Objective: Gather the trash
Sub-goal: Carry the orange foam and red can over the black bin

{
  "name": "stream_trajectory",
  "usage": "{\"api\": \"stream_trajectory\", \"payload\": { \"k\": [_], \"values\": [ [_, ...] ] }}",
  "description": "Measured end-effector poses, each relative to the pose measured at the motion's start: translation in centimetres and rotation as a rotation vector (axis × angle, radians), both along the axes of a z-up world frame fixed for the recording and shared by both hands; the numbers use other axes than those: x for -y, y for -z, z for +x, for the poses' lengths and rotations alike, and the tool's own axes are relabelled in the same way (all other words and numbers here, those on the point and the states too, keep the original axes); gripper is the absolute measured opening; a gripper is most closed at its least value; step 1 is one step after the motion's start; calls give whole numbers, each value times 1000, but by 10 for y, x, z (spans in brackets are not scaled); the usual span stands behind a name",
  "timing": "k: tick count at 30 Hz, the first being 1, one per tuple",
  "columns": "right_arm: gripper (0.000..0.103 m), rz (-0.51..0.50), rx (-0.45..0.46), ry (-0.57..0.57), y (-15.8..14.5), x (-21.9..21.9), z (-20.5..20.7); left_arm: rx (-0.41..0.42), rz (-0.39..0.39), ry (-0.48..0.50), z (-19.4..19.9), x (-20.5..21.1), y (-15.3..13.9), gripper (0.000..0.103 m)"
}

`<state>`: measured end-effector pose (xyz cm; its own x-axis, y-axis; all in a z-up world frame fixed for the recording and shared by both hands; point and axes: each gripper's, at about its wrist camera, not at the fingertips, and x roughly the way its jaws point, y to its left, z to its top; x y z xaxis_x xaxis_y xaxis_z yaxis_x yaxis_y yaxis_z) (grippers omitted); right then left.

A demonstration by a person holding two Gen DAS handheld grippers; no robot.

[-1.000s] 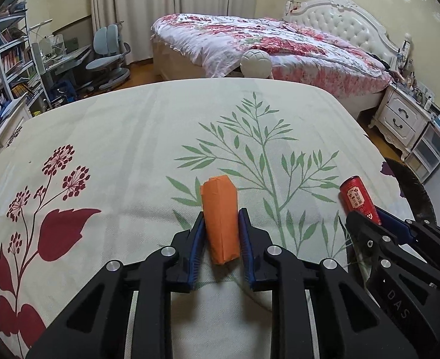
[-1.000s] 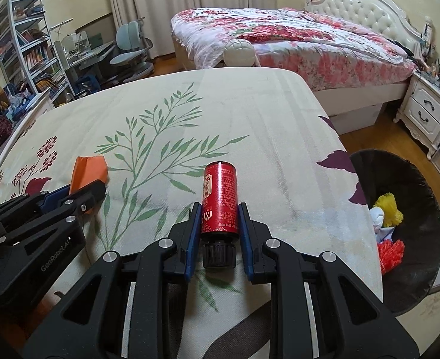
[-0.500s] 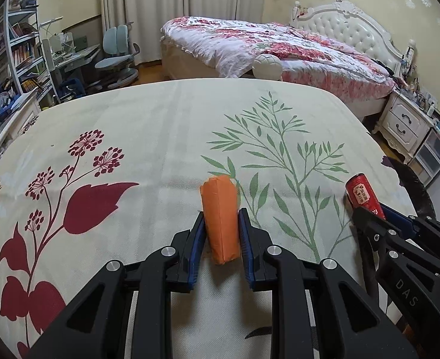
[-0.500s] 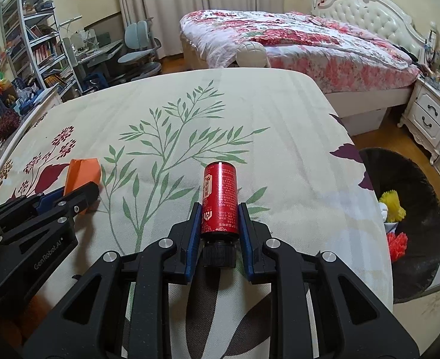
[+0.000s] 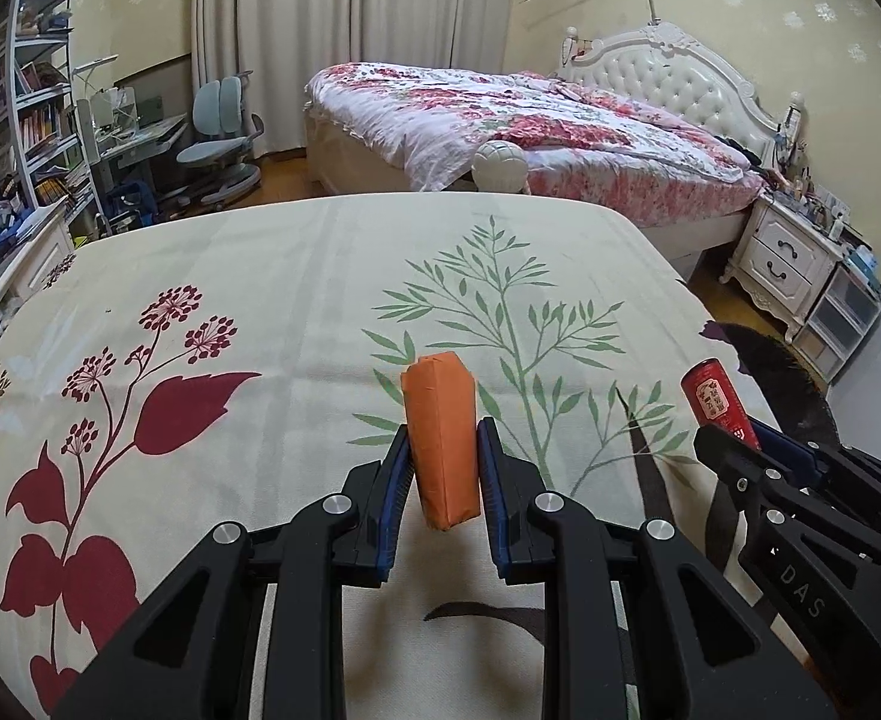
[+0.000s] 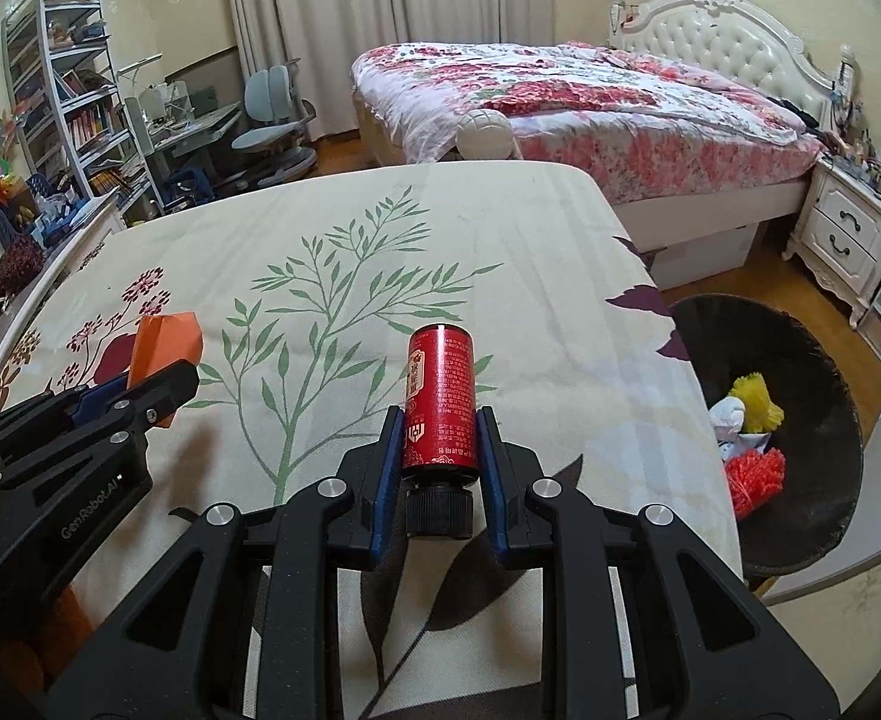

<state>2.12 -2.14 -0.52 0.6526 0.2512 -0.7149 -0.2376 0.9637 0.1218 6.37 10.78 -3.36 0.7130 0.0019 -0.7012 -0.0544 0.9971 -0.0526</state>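
My left gripper is shut on an orange folded paper packet, held above the floral bedspread. In the right wrist view the same orange packet sticks out of the left gripper at the left. My right gripper is shut on a red bottle with a black cap, its base pointing away from me. That red bottle also shows at the right of the left wrist view. A black trash bin stands on the floor right of the bed and holds yellow, white and red scraps.
The cream bedspread drops off at its right edge beside the bin. Beyond lie a second bed with a flowered quilt, a white nightstand, a pale ball, a desk with a grey chair and bookshelves.
Both grippers have risen and drawn back over the bedspread with their items still gripped. More of the room and of the bin has come into sight.
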Motion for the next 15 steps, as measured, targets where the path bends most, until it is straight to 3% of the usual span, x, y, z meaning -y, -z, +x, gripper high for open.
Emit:
{"api": "stream_trajectory", "payload": {
  "k": [15],
  "values": [
    [23, -22, 76, 168, -24, 73, -17, 79, -17, 150, -2, 66, -23, 24]
  ]
}}
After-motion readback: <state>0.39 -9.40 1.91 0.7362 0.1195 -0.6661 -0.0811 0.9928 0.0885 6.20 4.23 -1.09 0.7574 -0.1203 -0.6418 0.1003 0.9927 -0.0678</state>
